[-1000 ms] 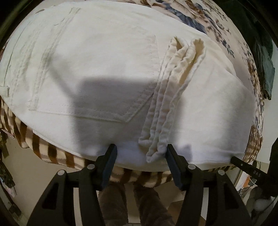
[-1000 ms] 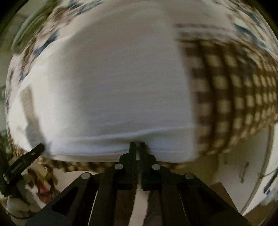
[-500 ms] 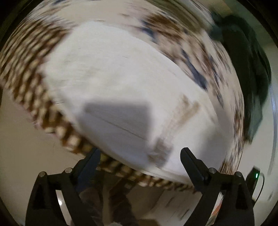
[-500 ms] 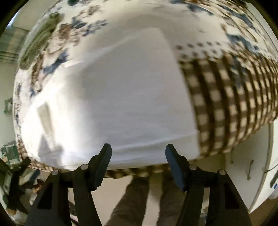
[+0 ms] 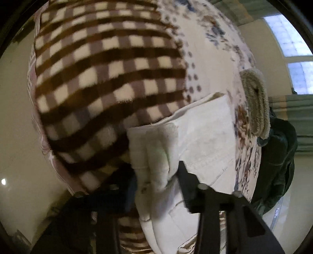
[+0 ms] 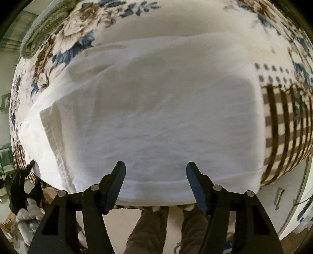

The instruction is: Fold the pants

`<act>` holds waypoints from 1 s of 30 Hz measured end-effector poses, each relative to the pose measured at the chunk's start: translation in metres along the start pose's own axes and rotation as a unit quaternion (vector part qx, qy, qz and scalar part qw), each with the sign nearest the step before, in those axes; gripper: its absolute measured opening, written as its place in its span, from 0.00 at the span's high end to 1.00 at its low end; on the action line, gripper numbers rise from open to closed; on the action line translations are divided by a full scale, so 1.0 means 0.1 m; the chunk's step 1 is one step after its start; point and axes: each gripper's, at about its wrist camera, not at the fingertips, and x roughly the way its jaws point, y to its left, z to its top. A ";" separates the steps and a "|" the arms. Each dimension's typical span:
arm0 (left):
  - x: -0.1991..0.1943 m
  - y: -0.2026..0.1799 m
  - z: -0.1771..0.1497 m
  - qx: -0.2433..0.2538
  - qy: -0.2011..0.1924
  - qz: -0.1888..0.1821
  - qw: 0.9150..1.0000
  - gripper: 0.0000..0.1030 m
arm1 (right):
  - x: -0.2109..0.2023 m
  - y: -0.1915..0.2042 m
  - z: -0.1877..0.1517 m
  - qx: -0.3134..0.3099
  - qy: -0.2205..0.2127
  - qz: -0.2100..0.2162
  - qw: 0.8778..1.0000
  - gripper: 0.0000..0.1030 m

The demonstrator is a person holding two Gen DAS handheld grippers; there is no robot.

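Only the left camera caught the left gripper [image 5: 156, 173], its jaws just closed onto the bunched hems of the white pants [image 5: 203, 132]. The right camera showed the pants flat on the floral bedspread [image 6: 176, 17], right gripper [image 6: 155, 172] open above.

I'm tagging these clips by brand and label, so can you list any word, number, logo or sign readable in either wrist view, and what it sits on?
None can be read in either view.
white pants: plain cloth and seams, no tag or print visible.
checked blanket and floral sheet: pattern only, no lettering.
left gripper and right gripper: plain black, no markings visible.
Clutter at the far left edge of the right wrist view is too small and blurred to tell.
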 end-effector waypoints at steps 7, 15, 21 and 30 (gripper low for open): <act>-0.52 -0.38 -0.35 0.127 -0.039 -0.020 0.991 0.75 | 0.17 0.12 -0.04 -0.006 0.014 -0.016 1.000 0.35; 0.17 0.03 0.10 0.014 0.011 -0.044 0.999 0.60 | 0.20 0.26 0.04 -0.013 0.022 -0.013 1.000 0.35; 0.10 0.07 0.04 0.001 -0.036 -0.088 0.995 0.78 | 0.19 0.16 0.02 -0.016 0.019 0.001 1.000 0.35; -0.72 -1.04 -0.45 0.206 -0.088 -0.125 0.966 0.88 | 0.04 -0.04 0.00 -0.001 0.008 0.019 1.000 0.35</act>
